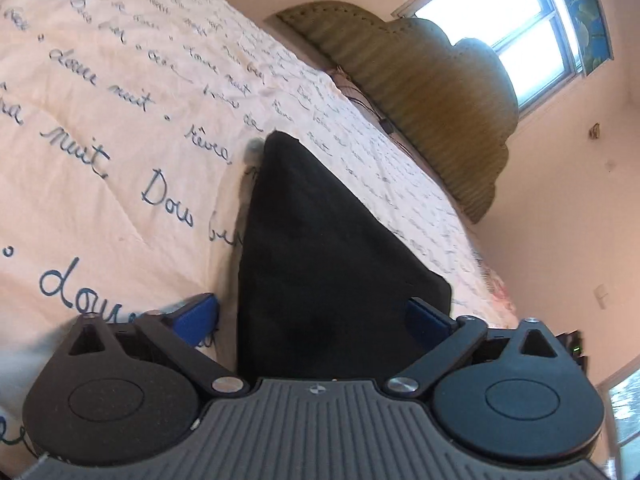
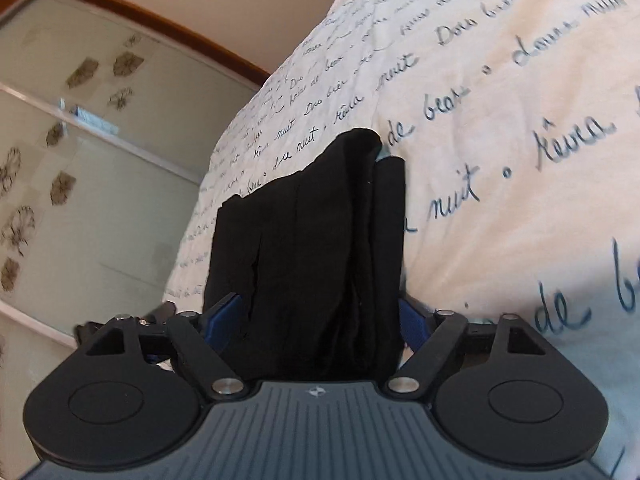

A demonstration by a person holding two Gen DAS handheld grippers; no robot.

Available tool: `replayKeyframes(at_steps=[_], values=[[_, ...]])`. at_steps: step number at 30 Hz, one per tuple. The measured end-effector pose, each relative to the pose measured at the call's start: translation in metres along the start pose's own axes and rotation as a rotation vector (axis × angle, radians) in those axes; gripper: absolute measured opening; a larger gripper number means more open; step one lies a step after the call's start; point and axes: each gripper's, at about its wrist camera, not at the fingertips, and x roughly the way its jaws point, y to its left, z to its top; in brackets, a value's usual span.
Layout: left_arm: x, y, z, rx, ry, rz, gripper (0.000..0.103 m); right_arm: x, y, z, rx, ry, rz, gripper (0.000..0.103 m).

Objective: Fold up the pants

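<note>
**Black pants on the bed, both grippers at the fabric**

We had the left gripper (image 1: 312,320) w/ blue pads spread wide, dark cloth lying between them, left pad clear of it. Our right gripper (image 2: 320,320) sat w/ pads about half apart, folded layers filling the gap; couldn't tell if they pinched. The folded black fabric pants (image 2: 312,240) lay on the cream bedspread w/ blue script lettering (image 1: 120,140). Beyond: an olive scalloped headboard (image 1: 432,112), then a bright window (image 1: 500,20).
</note>
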Motion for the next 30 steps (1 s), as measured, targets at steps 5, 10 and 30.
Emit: replayKeyframes(at_steps=[5, 10, 30], values=[[0.001, -0.029, -0.012, 0.187, -0.022, 0.261, 0.038, -0.005, 0.019, 0.006, -0.186, 0.031, -0.059, 0.024], [0.0, -0.039, -0.034, 0.305, -0.106, 0.319, 0.039, 0.001, 0.011, -0.003, -0.221, 0.011, -0.086, 0.026], [-0.015, -0.105, -0.029, 0.437, -0.249, 0.396, 0.078, -0.008, 0.1, -0.036, -0.353, -0.233, -0.178, 0.078]])
